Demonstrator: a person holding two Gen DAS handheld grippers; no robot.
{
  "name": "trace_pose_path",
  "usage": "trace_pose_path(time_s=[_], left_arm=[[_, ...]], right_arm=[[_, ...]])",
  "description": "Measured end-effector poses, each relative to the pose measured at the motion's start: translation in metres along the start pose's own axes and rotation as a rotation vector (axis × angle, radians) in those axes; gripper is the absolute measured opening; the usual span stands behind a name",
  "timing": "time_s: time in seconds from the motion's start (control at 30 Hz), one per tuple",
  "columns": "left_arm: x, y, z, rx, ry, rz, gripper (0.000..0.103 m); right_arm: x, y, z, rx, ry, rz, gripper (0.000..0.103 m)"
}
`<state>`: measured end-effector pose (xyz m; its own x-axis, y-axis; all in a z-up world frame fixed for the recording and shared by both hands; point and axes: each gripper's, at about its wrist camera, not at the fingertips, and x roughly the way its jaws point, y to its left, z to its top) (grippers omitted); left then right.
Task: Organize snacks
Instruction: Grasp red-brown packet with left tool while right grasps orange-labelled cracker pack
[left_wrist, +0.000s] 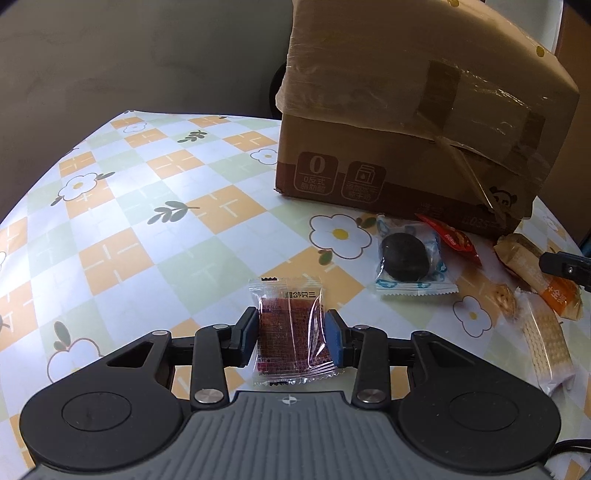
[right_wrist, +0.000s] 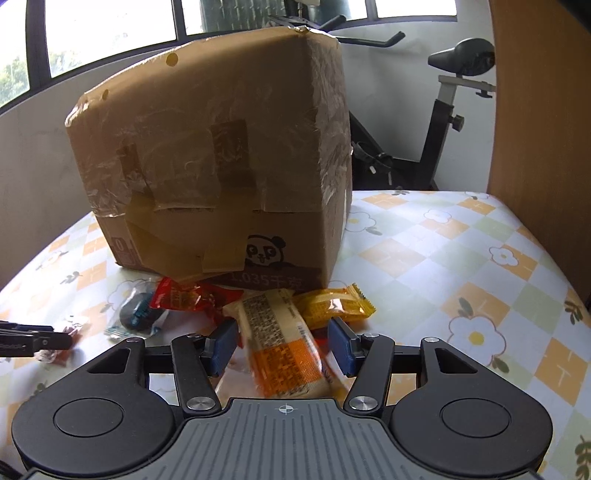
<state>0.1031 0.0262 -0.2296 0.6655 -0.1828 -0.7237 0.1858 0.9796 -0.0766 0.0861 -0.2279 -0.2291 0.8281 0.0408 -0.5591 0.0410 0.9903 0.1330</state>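
Checkered tablecloth (left_wrist: 155, 229) w/ orange, green & white squares and daisy prints covers the table; windows and an exercise bike (right_wrist: 439, 122) sit in the bkgd of the right wrist view. Big taped cardboard box (left_wrist: 406, 122) w/ a panda print stands upright on the cloth, far side of the snacks. Left gripper (left_wrist: 291, 338) is low over the cloth, its pads touching both sides of a clear packet w/ dark red contents (left_wrist: 290, 332); wrapper looks crinkled at the right-hand pad, so it's clamped on that packet, which lies out in the open, apart from the other snacks. Near the box's front edge: dark round snack in a blue-white wrapper (left_wrist: 404, 256), red packet (left_wrist: 448, 236) just beside it, touching the box base. Further to the picture's right lies a pale wafer pack (left_wrist: 546, 343). Right gripper (right_wrist: 282, 345) straddles a long cream & orange bar (right_wrist: 280, 347), which runs lengthwise between the jaws; a bit of a gap shows on both sides btwn pads and wrapper, so it reads as not yet gripping, jaws partly apart. Bar's far end points at the box, resting by a yellow packet (right_wrist: 334, 304), which lies just in front of the box. Left gripper's tip shows at the left edge of the right wrist view.
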Motion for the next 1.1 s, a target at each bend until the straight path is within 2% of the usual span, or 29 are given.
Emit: trace_pose_path(time_s=[0.27, 0.43, 0.57, 1.1], left_arm=[[0.002, 0.003, 0.0, -0.004, -0.009, 0.003, 0.041], [0.001, 0.001, -0.002, 0.003, -0.016, 0.015, 0.042], [0.0, 0.002, -0.002, 0.003, -0.021, 0.015, 0.042], [-0.006, 0.004, -0.006, -0.028, -0.028, -0.002, 0.041]], right_arm=[[0.019, 0.0, -0.003, 0.023, 0.049, 0.038, 0.049], [0.015, -0.001, -0.02, 0.061, -0.007, 0.022, 0.037], [0.009, 0.002, -0.031, 0.03, -0.037, 0.013, 0.037], [0.007, 0.005, -0.032, 0.015, -0.054, 0.019, 0.036]])
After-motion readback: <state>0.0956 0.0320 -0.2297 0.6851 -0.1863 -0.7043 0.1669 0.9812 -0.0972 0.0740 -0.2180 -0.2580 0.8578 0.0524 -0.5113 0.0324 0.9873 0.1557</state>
